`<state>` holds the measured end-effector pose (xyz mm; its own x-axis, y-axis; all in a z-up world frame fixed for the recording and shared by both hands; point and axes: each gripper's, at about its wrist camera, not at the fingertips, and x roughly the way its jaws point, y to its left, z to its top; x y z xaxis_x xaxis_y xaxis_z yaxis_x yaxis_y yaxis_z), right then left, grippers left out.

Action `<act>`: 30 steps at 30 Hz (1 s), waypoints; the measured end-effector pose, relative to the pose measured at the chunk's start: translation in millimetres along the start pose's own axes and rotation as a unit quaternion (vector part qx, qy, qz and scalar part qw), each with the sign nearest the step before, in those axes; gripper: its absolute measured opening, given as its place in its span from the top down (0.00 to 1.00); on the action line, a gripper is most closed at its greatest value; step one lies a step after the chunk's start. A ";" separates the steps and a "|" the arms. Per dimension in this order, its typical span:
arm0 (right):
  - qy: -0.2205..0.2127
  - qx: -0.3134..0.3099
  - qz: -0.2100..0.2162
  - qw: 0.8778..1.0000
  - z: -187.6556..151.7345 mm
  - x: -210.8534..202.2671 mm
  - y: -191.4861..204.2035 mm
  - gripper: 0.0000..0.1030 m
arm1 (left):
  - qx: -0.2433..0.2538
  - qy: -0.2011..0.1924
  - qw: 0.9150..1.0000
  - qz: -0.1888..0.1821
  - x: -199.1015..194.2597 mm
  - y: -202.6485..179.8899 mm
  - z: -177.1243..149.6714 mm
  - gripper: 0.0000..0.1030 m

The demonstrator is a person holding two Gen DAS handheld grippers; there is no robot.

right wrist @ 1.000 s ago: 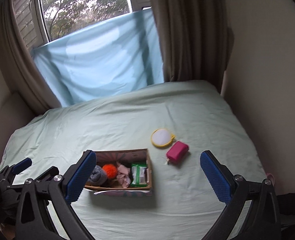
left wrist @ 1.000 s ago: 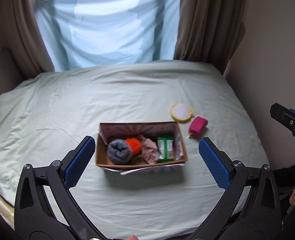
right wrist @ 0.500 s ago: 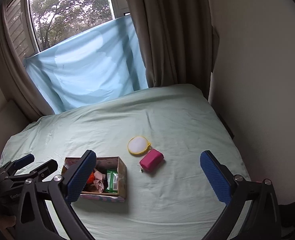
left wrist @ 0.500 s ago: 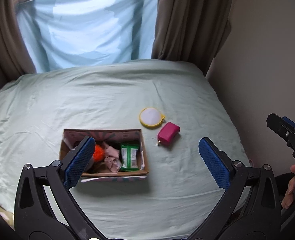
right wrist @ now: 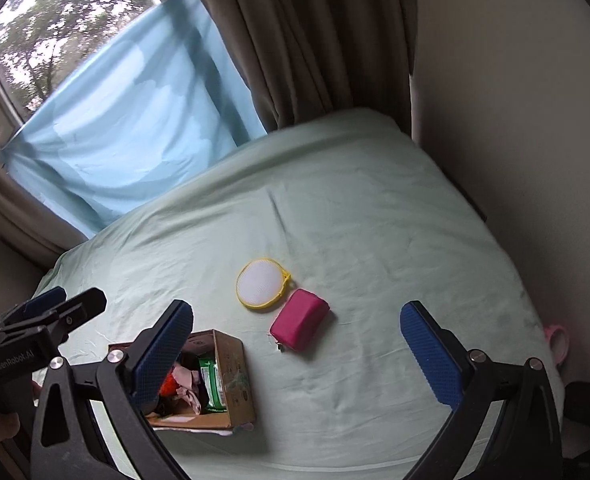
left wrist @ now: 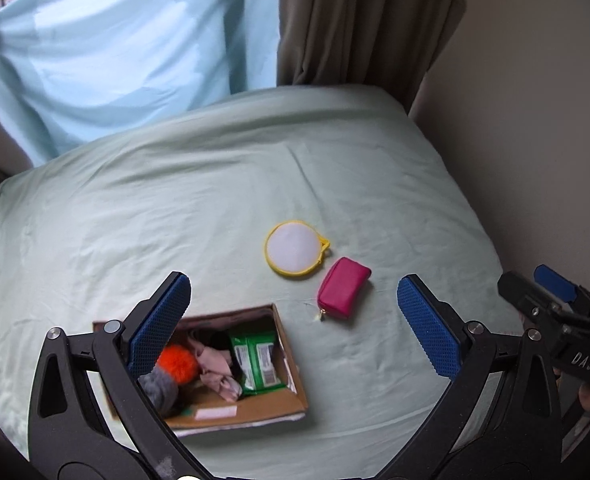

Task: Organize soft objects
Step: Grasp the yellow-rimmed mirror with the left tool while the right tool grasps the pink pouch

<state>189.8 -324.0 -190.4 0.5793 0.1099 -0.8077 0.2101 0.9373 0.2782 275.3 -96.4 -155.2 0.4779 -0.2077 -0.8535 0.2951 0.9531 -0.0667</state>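
A cardboard box sits on the pale green bed. It holds a grey sock ball, an orange pom-pom, a pink cloth and a green pack. A pink zip pouch and a round yellow-rimmed white pad lie on the sheet right of the box. My left gripper is open and empty above the box and pouch. My right gripper is open and empty, held above the pouch.
The bed runs back to a light blue sheet hung over the window, with brown curtains beside it. A beige wall borders the bed's right edge. A pink item lies by the bed's right side.
Both grippers have swung to the right and tilted. The box has slid toward the lower left of both views and the pouch and pad now sit nearer the middle. Both stay open.
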 end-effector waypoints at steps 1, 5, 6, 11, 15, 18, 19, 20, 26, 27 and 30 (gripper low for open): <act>0.006 0.008 -0.003 1.000 0.4 14.8 0.7 0.00 | 0.004 0.008 1.000 -0.004 13.5 3.6 5.7 0.00; 0.026 0.033 -0.016 0.999 1.0 64.1 2.2 0.00 | 0.035 0.043 0.998 -0.029 73.9 11.0 29.2 0.00; 0.031 0.039 -0.018 0.999 0.8 75.7 2.4 0.00 | 0.046 0.050 0.997 -0.034 87.6 11.2 34.2 0.00; 0.054 0.059 -0.031 0.996 -8.1 130.9 4.9 0.00 | 0.098 0.097 0.987 -0.079 167.4 7.1 49.0 0.00; 0.072 0.070 -0.048 0.994 -16.6 172.4 2.0 0.00 | 0.143 0.156 0.972 -0.104 236.0 -1.0 49.7 0.00; 0.093 0.082 -0.058 0.991 -27.8 201.7 -2.5 0.00 | 0.159 0.200 0.961 -0.104 283.8 -5.4 45.2 0.00; 0.101 0.088 -0.059 0.989 -32.2 211.5 -4.3 0.00 | 0.158 0.210 0.960 -0.101 297.1 -4.8 43.7 0.00; 0.111 0.095 -0.059 0.988 -37.0 221.9 -6.1 0.00 | 0.153 0.222 0.958 -0.099 310.4 -3.8 41.5 0.00; 0.144 0.129 -0.079 0.978 -48.2 262.8 -8.2 0.05 | 0.141 0.259 0.952 -0.088 369.7 -4.4 24.2 0.00; 0.150 0.131 -0.084 0.976 -48.5 270.1 -8.3 0.05 | 0.143 0.261 0.950 -0.088 376.2 -5.6 21.9 0.00; 0.165 0.140 -0.092 0.972 -52.1 289.0 -6.8 0.09 | 0.155 0.269 0.947 -0.078 393.6 -10.2 14.0 0.00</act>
<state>314.7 -281.3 -452.8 0.2366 0.0932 -0.9671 0.5181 0.8300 0.2068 472.0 -190.9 -483.2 -0.0586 -0.1197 -0.9911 0.5960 0.7923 -0.1309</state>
